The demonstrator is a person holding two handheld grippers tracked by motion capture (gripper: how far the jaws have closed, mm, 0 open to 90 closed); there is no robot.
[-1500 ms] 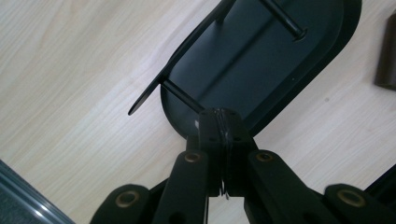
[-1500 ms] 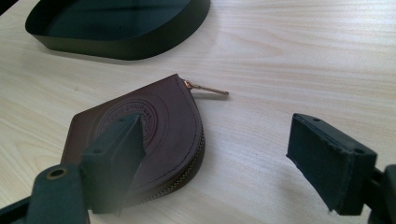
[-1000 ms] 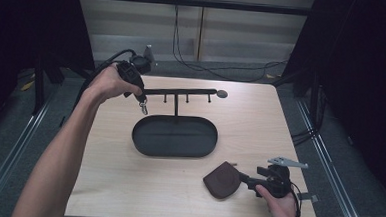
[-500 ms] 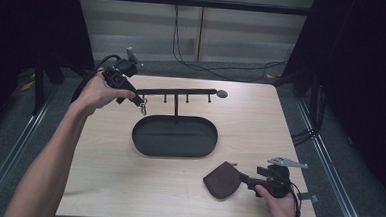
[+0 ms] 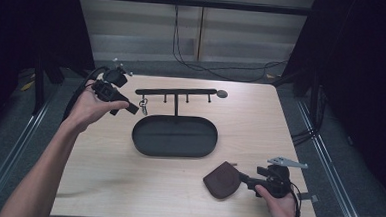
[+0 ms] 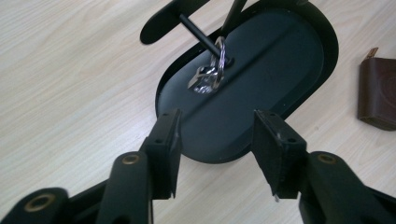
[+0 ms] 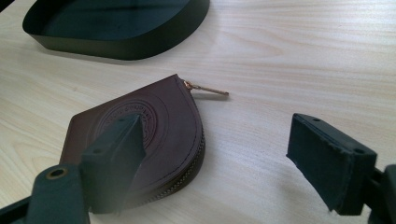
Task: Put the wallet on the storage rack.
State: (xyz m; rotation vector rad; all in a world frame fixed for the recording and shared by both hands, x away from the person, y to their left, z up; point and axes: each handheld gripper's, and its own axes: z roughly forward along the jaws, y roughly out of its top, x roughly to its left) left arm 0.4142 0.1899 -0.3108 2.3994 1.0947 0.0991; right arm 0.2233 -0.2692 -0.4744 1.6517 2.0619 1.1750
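Plywood table (image 5: 127, 185) spreads under the high view, and on it stands a black oval tray (image 5: 174, 136) with a post rising to a horizontal peg bar (image 5: 176, 92); a key ring (image 5: 143, 105) hangs from the bar's left end. My left gripper (image 5: 131, 108) is lifted off the table at the far left, just beside that end of the bar, its tip close to the keys. Near the front edge lies a brown leather coin pouch (image 5: 221, 179), and my right gripper (image 5: 245, 180) rests right beside it, its tip at the pouch's right edge. Cables (image 5: 218, 72) run over the floor behind the table. From the left gripper view, my jaws stand wide apart and hold nothing; between and beyond them the tray (image 6: 280, 60) lies below, with the keys (image 6: 210, 74) dangling on a peg above it, apart from my jaws, and the pouch (image 6: 378, 93) at the right edge. From the right gripper view, my jaws are also spread wide and hold nothing; one jaw sits over the pouch (image 7: 173, 126) and partly hides its embossed round stamp, the other stands over bare wood. The zipper pull (image 7: 208, 88) lies flat on the table, and the tray wall (image 7: 121, 46) is behind.
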